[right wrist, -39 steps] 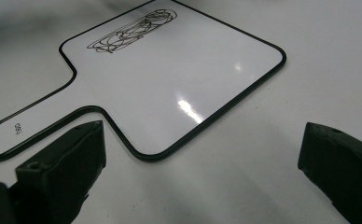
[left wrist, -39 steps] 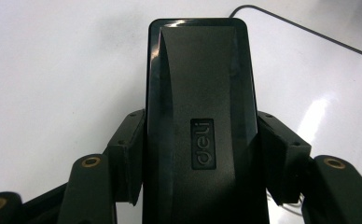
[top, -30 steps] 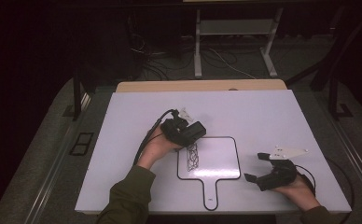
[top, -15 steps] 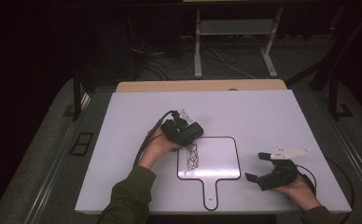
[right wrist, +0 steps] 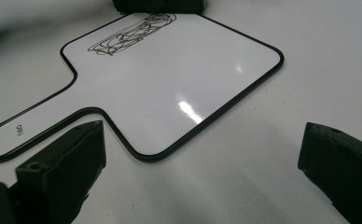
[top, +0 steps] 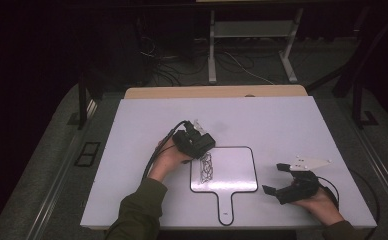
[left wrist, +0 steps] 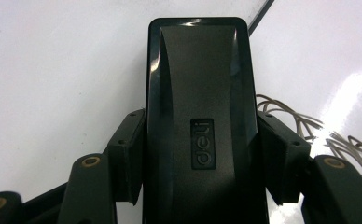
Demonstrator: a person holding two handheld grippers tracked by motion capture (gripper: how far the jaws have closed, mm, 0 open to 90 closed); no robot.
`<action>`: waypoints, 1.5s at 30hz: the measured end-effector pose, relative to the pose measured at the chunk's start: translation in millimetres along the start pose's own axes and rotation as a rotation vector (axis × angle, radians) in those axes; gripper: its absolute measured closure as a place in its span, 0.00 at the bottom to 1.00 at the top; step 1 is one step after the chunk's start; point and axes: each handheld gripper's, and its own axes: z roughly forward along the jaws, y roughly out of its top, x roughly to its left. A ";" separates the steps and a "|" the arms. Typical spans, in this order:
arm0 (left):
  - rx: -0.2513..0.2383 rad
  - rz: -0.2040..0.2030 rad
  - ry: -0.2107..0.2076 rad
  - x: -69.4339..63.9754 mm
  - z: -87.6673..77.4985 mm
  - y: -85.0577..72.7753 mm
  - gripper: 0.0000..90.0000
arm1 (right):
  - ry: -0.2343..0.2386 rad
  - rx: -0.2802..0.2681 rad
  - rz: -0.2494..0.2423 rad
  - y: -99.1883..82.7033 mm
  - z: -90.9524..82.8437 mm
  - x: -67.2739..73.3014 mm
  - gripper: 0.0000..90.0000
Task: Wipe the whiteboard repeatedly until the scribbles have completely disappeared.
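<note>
Held eraser (left wrist: 200, 116) clamped in left gripper (top: 196, 144) at scribble's (top: 206, 167) twelve o'clock; right gripper (top: 287, 181) gaped empty. Probably wiping next, needing flat pressure.

The left gripper (top: 198, 142), held in the person's left hand (top: 168, 157) with the forearm reaching in from below, sits at the upper left corner of the paddle-shaped whiteboard (top: 232, 170), its jaws clamped on the two sides of a black eraser (left wrist: 202, 121). The right gripper (top: 277, 179) rests in the right hand (top: 319, 200) just off the whiteboard's right edge, its jaws spread wide with nothing between them.
</note>
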 end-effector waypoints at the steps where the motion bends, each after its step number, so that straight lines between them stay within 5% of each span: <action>1: -0.003 -0.002 0.000 -0.1 0.1 -0.2 0.44 | 0.000 0.000 0.001 0.0 0.1 0.0 0.00; 17: -0.004 0.011 0.004 -6.5 -0.6 -0.9 0.44 | -0.002 0.000 -0.001 0.1 0.1 0.2 0.00; 45: -0.019 0.072 -0.080 -33.1 1.0 3.0 0.44 | -0.003 0.001 -0.002 0.1 0.3 0.6 0.00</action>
